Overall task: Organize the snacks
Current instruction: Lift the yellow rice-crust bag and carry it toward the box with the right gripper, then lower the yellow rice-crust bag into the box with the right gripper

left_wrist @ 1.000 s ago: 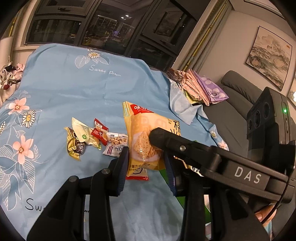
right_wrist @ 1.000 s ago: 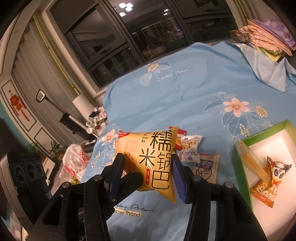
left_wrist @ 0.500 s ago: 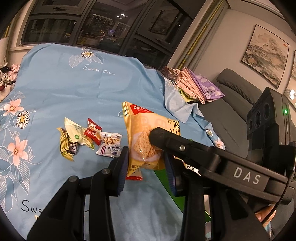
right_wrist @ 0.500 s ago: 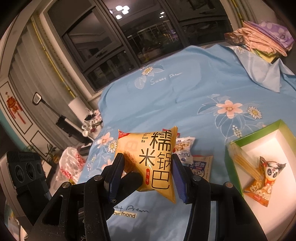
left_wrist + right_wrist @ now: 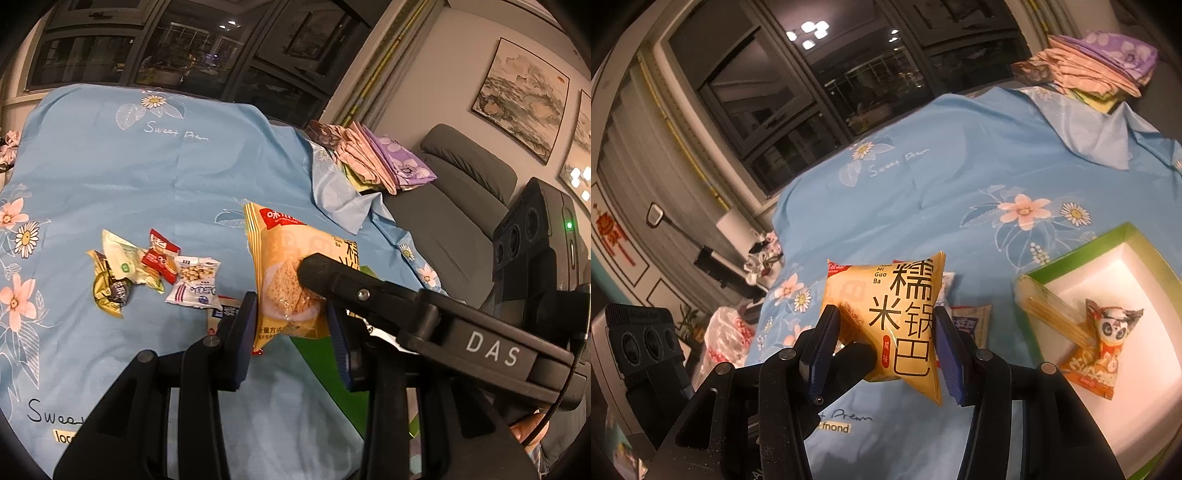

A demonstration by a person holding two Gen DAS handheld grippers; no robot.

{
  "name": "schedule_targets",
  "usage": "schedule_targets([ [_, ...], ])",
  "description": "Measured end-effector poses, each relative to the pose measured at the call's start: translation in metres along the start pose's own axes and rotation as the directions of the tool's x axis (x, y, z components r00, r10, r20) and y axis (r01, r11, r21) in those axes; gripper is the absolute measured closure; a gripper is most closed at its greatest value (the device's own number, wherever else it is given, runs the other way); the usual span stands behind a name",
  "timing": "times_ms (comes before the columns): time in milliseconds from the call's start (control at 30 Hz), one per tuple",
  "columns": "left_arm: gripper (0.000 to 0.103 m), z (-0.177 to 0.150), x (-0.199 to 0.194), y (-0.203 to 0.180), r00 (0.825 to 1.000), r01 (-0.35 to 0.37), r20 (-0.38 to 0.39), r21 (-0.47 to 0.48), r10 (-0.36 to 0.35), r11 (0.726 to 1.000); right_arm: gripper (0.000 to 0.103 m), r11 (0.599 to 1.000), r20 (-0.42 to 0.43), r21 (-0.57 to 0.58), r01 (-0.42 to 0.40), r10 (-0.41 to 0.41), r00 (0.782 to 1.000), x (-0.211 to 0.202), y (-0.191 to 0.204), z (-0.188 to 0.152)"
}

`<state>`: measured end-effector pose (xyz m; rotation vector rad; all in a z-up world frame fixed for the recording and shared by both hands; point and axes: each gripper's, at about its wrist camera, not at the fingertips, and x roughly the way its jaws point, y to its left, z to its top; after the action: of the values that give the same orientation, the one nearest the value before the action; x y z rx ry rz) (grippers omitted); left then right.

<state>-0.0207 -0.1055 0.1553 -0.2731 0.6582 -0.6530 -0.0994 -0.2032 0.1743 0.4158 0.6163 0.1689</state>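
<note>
Left wrist view: the yellow bag (image 5: 286, 273) hangs above the bed (image 5: 155, 177), between both claws. The left claw (image 5: 291, 332) flanks it, whether gripping cannot be told; loose snacks (image 5: 155, 266) lie beside.

Right wrist view: the right claw (image 5: 886, 343) pinches the bag (transfer step, seemingly). Next: carry it over the box (image 5: 1123, 240) near the bed's right edge.

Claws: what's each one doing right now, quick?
Left claw: closed on the puffy yellow rice-cracker snack bag.
Right claw: closed on the same bag.
</note>
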Motion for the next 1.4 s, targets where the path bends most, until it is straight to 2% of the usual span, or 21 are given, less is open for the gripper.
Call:
schedule_targets([
  [333, 0.067, 0.000, 0.010, -0.019, 1.000, 0.025, -0.012, 0.022, -0.024, 0.999, 0.050, 0.999, 0.033, 0.038, 0.025, -0.026, 0.999, -0.014, -0.018, 0.002],
  [633, 0.067, 0.003, 0.019, -0.049, 0.999, 0.042, -0.027, 0.097, -0.039, 0.994, 0.050, 0.998, 0.084, 0.062, 0.030, -0.035, 0.996, -0.035, -0.036, 0.006],
  [867, 0.066, 0.000, 0.041, -0.068, 0.995, 0.090, -0.047, 0.111, -0.085, 0.990, 0.050, 0.992, 0.117, 0.108, 0.064, -0.077, 0.990, -0.049, -0.061, 0.008],
  [1100, 0.066, 0.001, 0.062, -0.095, 0.991, 0.119, -0.085, 0.162, -0.106, 0.980, 0.050, 0.980, 0.156, 0.186, 0.076, -0.105, 0.982, -0.062, -0.091, 0.008],
  [1400, 0.066, -0.002, 0.080, -0.108, 0.982, 0.167, -0.119, 0.179, -0.147, 0.970, 0.050, 0.966, 0.172, 0.232, 0.112, -0.155, 0.973, -0.073, -0.111, 0.006],
])
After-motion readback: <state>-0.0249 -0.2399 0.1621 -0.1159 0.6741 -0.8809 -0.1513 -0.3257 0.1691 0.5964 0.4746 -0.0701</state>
